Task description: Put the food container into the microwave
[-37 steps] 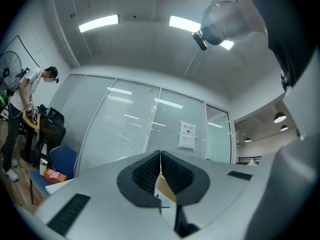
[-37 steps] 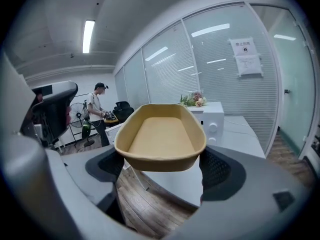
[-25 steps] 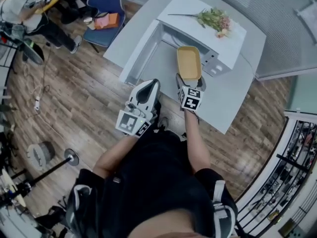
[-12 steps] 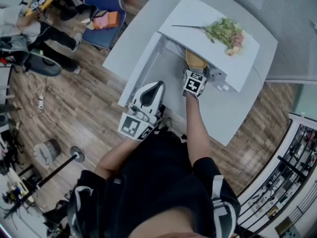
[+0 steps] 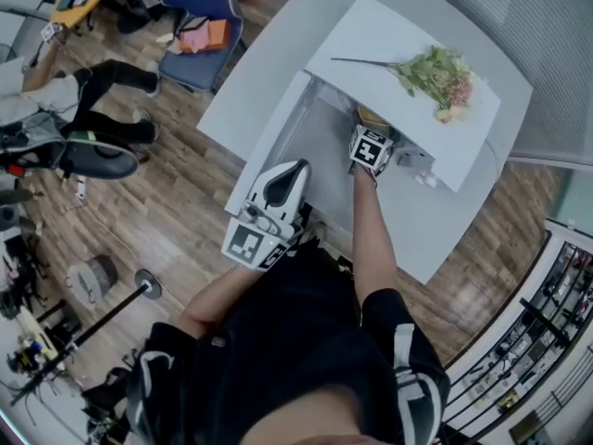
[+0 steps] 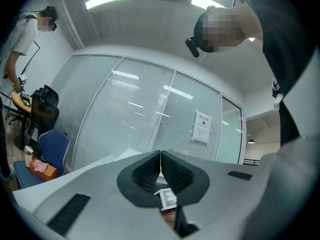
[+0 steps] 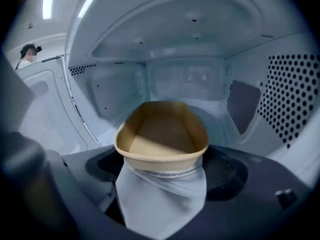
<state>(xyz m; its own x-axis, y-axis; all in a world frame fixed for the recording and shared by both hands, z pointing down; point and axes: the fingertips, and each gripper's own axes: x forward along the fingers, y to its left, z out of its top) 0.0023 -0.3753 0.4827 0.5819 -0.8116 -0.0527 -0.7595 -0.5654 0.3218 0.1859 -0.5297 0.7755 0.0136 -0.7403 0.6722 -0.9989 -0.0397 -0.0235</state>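
View from above and along both grippers. The microwave [image 5: 408,82] stands about mid-desk, its open front turned toward the near edge of the desk [image 5: 435,221], where I stand. Its door [image 5: 278,133] is swung out toward the desk's left edge. A bunch of flowers [image 5: 435,70] lies on its top.

My right gripper [image 5: 369,128] reaches in through the opening, with its marker cube just outside. Its jaws are closed on the near end of the food container [image 7: 161,134], a tan, oval, empty tub held level and upright. The container sits inside the cavity, between the perforated right wall [image 7: 295,94] and the left wall. I cannot tell whether its base touches the cavity floor. From above, only a sliver of the container [image 5: 371,117] shows under the microwave's top.

My left gripper [image 5: 289,170] hangs just off the desk's near edge, below the door. Its jaws [image 6: 160,160] are pressed together with nothing between them, pointing up toward a glass partition [image 6: 150,119]. A blue chair [image 5: 199,7] stands beyond the desk's far left corner.
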